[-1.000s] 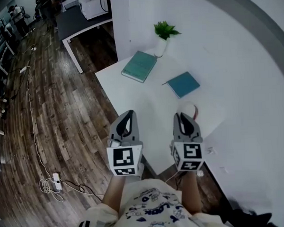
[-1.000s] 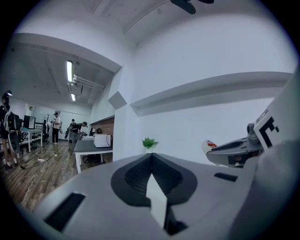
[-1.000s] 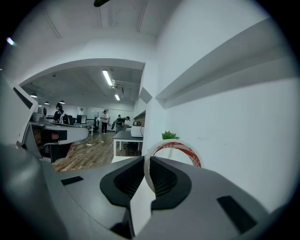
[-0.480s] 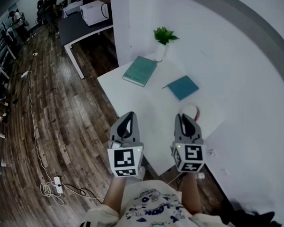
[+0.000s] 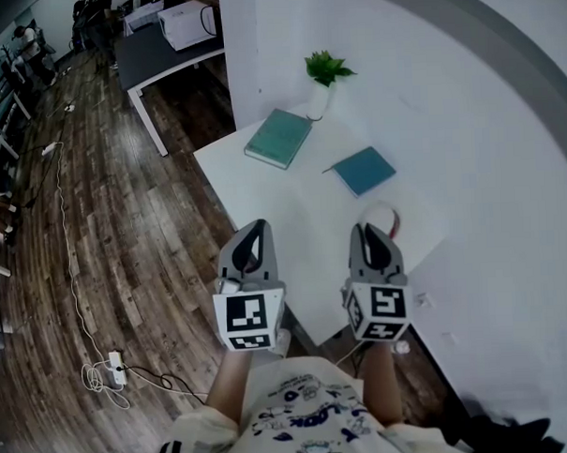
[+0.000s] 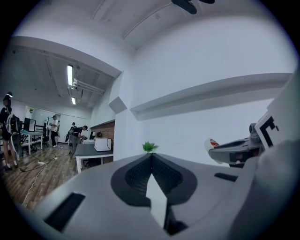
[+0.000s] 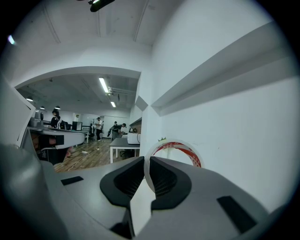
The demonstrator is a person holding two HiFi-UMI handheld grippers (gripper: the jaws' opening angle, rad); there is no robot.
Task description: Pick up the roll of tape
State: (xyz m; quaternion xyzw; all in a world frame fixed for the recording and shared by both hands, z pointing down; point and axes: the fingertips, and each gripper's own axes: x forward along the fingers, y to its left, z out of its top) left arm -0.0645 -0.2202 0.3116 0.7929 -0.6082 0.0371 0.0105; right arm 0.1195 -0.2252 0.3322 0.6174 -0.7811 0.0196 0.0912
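Roll of tape [image 7: 179, 145]: clear ring with a red printed band, standing on edge, upper centre of the right gripper view. One side of its wall sits between the right gripper [image 7: 147, 161] jaws, which are closed onto it with only the wall's thickness between the pads. In the head view the roll [image 5: 392, 222] lies just beyond the right gripper [image 5: 373, 231], right of centre, over the white table [image 5: 292, 206] near the wall. Cannot tell whether it clears the table top.

Left gripper [image 6: 151, 157]: jaws fully together, nothing held. In the head view it sits at lower centre-left [image 5: 257, 229], level with the right one, over the table's near edge.

Versus 1.0 s and 0.5 s ago: both grippers and the roll hold almost the same frame positions. The teal book [image 5: 280, 136], blue book [image 5: 364, 170] and potted plant [image 5: 328, 67] sit slightly higher in frame than 1.0 s ago.

Writing: red print on the tape is too small to read. Cubes carry black-and-white square markers only. The shirt print at the bottom edge is illegible.
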